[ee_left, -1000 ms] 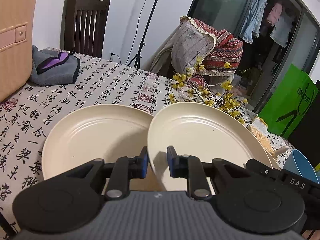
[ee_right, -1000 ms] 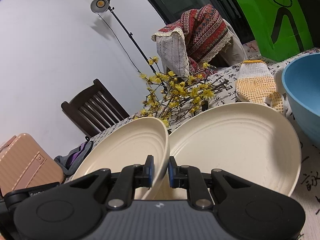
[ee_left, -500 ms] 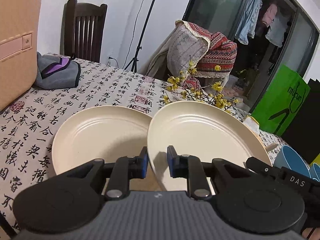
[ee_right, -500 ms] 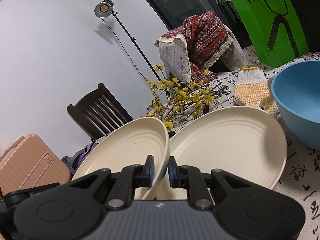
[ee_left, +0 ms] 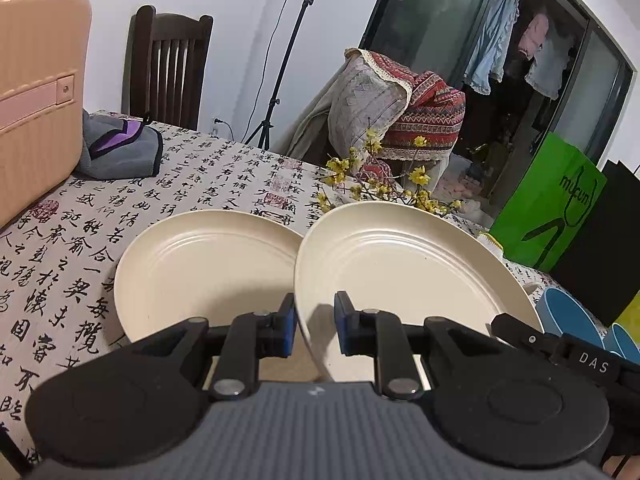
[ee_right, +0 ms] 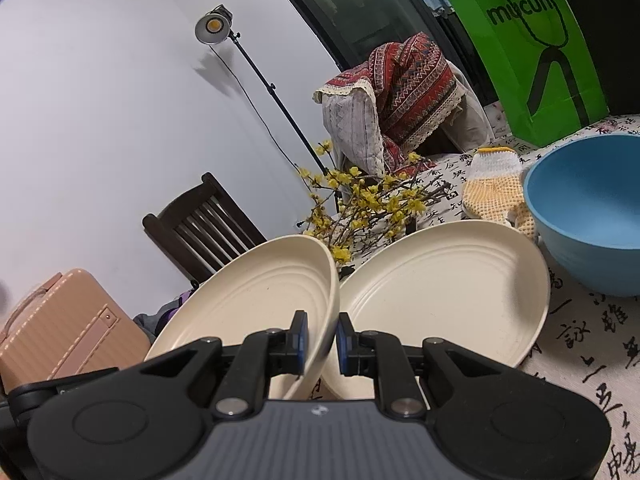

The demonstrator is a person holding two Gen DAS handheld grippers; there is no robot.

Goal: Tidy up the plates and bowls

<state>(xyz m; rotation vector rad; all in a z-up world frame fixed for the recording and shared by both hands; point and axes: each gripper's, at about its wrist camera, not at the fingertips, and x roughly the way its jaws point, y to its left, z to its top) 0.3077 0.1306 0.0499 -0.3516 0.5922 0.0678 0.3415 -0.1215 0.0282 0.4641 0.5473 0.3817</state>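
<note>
Both grippers hold what looks like one and the same cream plate (ee_left: 400, 272) above the table. My left gripper (ee_left: 315, 328) is shut on its near left rim. My right gripper (ee_right: 322, 342) is shut on the right rim of this plate (ee_right: 256, 304), which looks tilted in the right wrist view. The right gripper's black housing (ee_left: 580, 354) shows just past the plate's right edge. A second cream plate (ee_left: 204, 268) lies flat on the tablecloth to the left. Another cream plate (ee_right: 440, 284) lies to the right, beside a blue bowl (ee_right: 592, 216).
Yellow flower twigs (ee_right: 360, 204) lie on the table behind the plates. A pink suitcase (ee_left: 36, 100) and a grey cloth (ee_left: 120, 152) sit at the far left. Knitted gloves (ee_right: 492, 184) and a green bag (ee_left: 548, 208) are at the right. Chairs stand behind the table.
Both grippers have drawn back and risen a little with the held plate. The plates on the table look smaller, and the blue bowl has come further into the right wrist view.
</note>
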